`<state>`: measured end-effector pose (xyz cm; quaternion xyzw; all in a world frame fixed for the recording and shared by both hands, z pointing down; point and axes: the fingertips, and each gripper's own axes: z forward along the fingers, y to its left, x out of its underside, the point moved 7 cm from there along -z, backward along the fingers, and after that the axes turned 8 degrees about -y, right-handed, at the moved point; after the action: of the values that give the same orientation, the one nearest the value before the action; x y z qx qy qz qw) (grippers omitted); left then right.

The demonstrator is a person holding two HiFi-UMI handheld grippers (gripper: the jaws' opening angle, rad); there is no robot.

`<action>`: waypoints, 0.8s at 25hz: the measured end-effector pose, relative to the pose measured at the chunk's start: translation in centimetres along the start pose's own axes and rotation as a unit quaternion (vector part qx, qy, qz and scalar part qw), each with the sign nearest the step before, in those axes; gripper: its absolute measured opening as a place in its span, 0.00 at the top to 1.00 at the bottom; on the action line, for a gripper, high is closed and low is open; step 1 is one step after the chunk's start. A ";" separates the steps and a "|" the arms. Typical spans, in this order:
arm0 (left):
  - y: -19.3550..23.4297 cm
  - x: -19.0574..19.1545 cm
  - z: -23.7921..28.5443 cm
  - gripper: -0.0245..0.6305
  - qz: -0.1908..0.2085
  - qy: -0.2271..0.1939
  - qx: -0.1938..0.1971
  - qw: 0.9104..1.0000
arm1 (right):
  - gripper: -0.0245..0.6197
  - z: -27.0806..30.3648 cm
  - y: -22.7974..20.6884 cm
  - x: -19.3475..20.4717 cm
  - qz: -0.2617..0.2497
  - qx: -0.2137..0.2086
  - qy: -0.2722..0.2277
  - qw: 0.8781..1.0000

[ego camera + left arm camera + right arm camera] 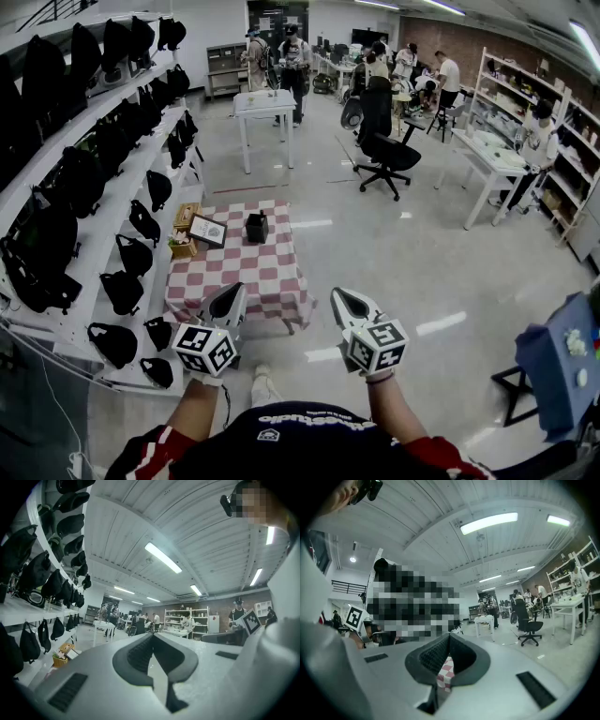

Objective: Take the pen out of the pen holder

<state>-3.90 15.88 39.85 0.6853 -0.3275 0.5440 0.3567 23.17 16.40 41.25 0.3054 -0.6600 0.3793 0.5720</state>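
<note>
Head view: the left gripper [238,291] and right gripper [339,294] sit level, side by side, well short of the checkered table [246,274]. Both have their jaws pressed together at the tips, with nothing between them. The black pen holder [256,227] stands upright near the table's far edge, just beside a framed picture [207,231]. At this size, no pen can be made out.

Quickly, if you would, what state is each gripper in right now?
Left gripper: closed, holding nothing.
Right gripper: closed, holding nothing.
</note>
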 end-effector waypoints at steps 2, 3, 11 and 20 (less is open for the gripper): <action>0.0 0.0 0.1 0.95 0.000 0.000 0.001 1.000 | 0.96 0.0 -0.1 0.1 0.002 0.002 -0.001 1.000; 0.0 0.0 0.2 0.95 -0.001 0.000 0.001 1.000 | 0.96 0.0 -0.2 0.2 0.002 0.003 -0.001 1.000; 0.3 0.2 0.2 0.95 -0.002 0.010 0.000 1.000 | 0.96 0.1 0.0 0.4 0.009 0.004 -0.001 1.000; 1.0 0.5 -0.1 0.95 -0.009 0.007 -0.013 1.000 | 0.96 0.0 0.4 1.2 0.044 -0.010 -0.004 0.999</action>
<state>-4.69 15.45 40.51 0.6800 -0.3258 0.5412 0.3722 22.63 16.62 42.33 0.2720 -0.6786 0.3967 0.5551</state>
